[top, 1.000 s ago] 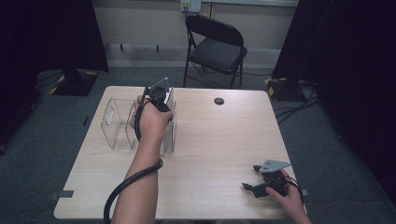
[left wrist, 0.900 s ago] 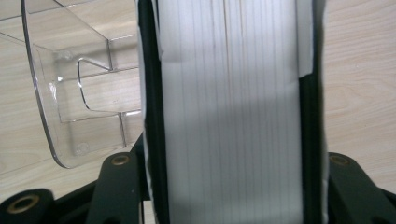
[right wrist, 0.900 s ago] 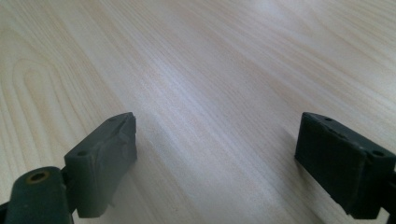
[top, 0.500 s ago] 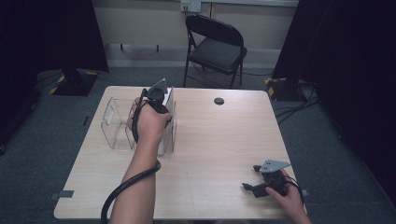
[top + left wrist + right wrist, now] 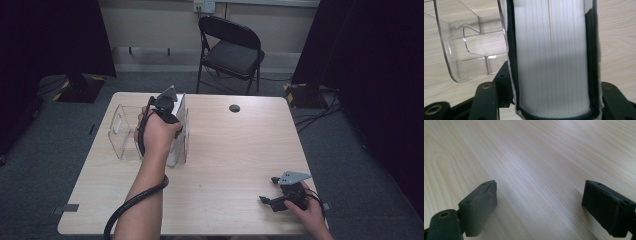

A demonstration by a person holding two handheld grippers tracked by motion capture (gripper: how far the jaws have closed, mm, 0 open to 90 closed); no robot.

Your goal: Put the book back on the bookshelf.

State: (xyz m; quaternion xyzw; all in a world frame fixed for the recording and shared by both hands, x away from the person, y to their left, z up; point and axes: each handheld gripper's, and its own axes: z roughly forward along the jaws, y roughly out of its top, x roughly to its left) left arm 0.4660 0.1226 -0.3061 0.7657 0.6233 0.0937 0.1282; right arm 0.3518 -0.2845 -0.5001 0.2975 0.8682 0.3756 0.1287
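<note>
One clear plastic holder [image 5: 122,132] on table [image 5: 235,160] left, white book [image 5: 551,57] upright at its right end, gripped by left hand-held gripper [image 5: 167,102], jaws just easing wider. Left gripper view shows page edges. Right hand-held gripper [image 5: 270,202] open, near-right.

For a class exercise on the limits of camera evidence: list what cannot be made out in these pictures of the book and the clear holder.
- Book, left gripper view: cover and title cut off; page edges face the camera.
- Left gripper, high view: jaw tips hidden by the hand.
- Clear holder, high view: dividers too faint to count.
- Small dark disc, high view: too small to identify.
</note>
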